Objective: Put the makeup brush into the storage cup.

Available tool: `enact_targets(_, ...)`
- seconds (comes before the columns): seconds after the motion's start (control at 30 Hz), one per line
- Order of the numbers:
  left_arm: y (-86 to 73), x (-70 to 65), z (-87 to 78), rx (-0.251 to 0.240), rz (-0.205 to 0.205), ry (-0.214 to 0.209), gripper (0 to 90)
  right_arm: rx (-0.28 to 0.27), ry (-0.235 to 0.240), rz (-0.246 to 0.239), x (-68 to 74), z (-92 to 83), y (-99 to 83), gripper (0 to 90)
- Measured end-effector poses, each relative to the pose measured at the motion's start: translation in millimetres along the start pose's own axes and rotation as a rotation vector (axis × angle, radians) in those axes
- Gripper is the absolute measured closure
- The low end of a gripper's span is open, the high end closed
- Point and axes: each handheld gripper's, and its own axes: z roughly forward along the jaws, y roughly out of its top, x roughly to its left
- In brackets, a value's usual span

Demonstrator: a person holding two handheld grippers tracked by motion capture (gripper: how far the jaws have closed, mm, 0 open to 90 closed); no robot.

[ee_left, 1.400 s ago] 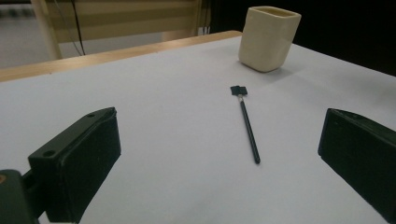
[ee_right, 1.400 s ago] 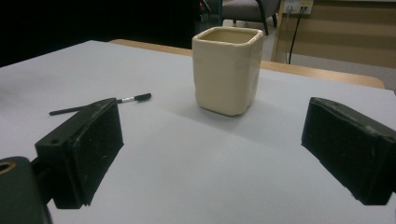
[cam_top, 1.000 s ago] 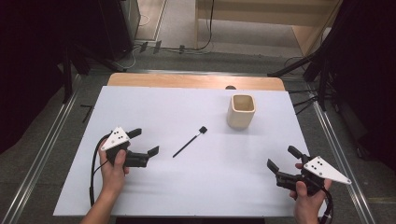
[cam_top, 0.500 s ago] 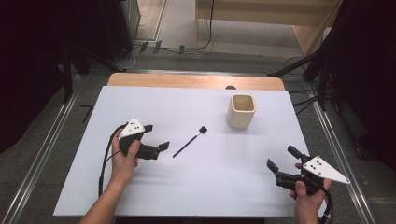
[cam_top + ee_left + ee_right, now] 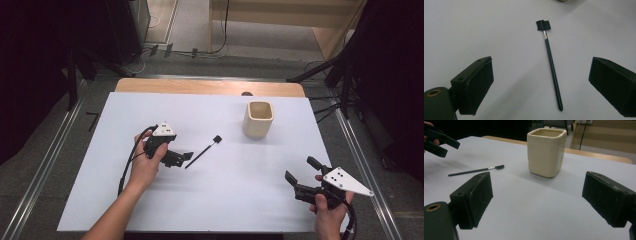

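A thin black brush [image 5: 202, 151] with a small flat head lies slantwise on the white table [image 5: 100, 200]. My left gripper [image 5: 183, 157] hovers just left of the handle's near end, open. In the left gripper view the brush [image 5: 551, 67] lies on the table between the wide-spread jaws of the left gripper [image 5: 541, 65], untouched. A cream square cup [image 5: 259, 120] stands upright at the back right. At the front right my right gripper [image 5: 299, 168] is open and holds nothing. In its own view the right gripper [image 5: 537, 179] faces the cup [image 5: 546, 151], with the brush [image 5: 475, 171] at the left.
A wooden strip [image 5: 200, 86] runs along the table's far edge. Metal rails [image 5: 47, 150] lie on the floor on both sides. Bare white surface stretches between the two grippers and in front of the cup.
My left hand has carried its gripper to the right, up to the brush handle's end. The right gripper, the brush and the cup have not moved.
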Motion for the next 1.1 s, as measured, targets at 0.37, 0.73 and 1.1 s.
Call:
enact_targets(0.37, 12.9, -14.9, 19.5, 0.162, -0.011, -0.002, 18.4, 0.014, 0.009, 0.003, 0.9, 2.5, -1.1, 10.5)
enact_targets(0.73, 22.8, -25.8, 34.3, 0.281, 0.024, 0.013, 52.5, 0.026, 0.008, 0.002, 0.8, 4.9, -2.3, 11.2)
enact_targets(1.1, 30.8, -26.5, 44.4, 0.417, 0.018, 0.063, 70.9, 0.035, 0.004, 0.003, 0.3, 5.9, -3.0, 11.9)
